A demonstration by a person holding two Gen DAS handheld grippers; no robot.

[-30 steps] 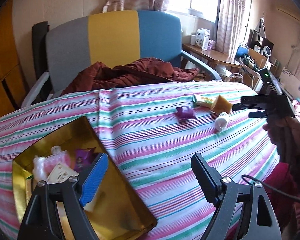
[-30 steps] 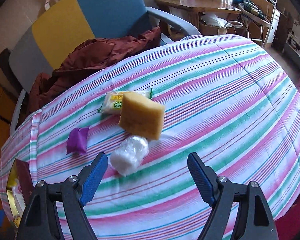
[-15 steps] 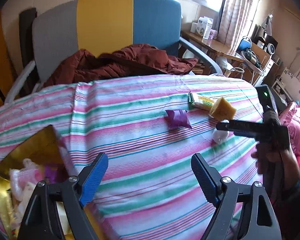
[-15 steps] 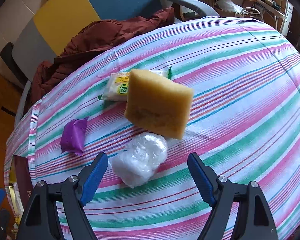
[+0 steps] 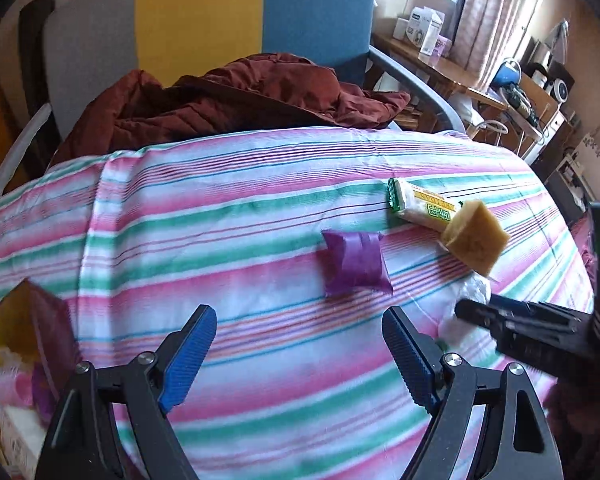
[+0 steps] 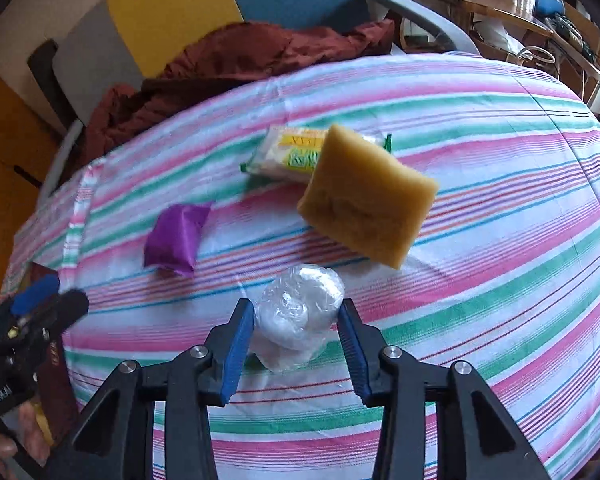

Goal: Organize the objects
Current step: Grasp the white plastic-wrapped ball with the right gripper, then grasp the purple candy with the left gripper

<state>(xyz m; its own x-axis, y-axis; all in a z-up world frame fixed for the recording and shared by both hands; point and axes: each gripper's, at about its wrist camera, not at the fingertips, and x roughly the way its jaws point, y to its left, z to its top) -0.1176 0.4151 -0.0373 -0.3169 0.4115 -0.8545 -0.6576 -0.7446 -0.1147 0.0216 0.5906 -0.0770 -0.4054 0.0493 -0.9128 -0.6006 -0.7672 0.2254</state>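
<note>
Gold tray [image 5: 10, 312] holding small packets, left hand-held gripper [image 5: 296, 356] spread wide, right hand-held gripper [image 6: 296, 332] clamping plastic-wrapped bundle [image 6: 300, 316]

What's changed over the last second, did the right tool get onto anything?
The right tool moved in and narrowed its jaws around the plastic-wrapped bundle; firm contact isn't clear. The left tool swung right, away from the gold tray, and faces the purple packet, open. The sponge, wafer pack and purple packet stayed put.
</note>
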